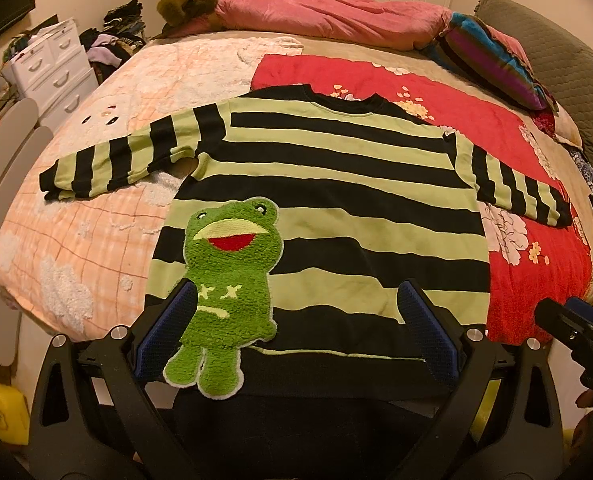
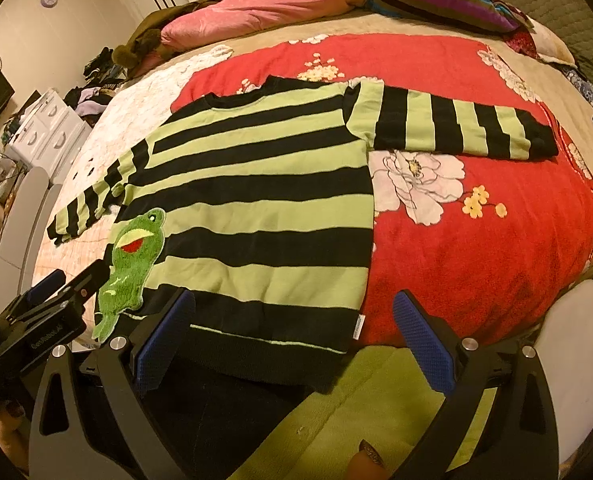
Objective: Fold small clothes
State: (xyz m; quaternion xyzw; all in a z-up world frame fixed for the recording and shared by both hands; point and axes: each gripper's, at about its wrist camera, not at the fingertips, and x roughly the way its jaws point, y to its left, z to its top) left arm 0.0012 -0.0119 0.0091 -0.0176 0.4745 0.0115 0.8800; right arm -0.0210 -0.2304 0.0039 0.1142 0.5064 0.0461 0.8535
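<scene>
**Striped frog sweater laid out, nothing grabbed yet**

So the striped sweater (image 1: pixel 328 184) is lying flat, front up, on the bed (image 1: pixel 96 216), sleeves spread left and right, hem at the near edge. Half of it sits on the red floral blanket (image 2: pixel 476 240), half on the peach quilt (image 1: pixel 72 240). The fuzzy frog patch (image 1: pixel 228 276) hangs off the near hem on the left.

My worry: that loose frog flap could snag or bunch inside a fold, and a pinch could catch the blanket along with the sweater.

Left gripper (image 1: pixel 296 336) is spread wide, hovering over the hem, holding nothing. Right gripper (image 2: pixel 296 340) is equally wide above the near right corner, also empty.
</scene>
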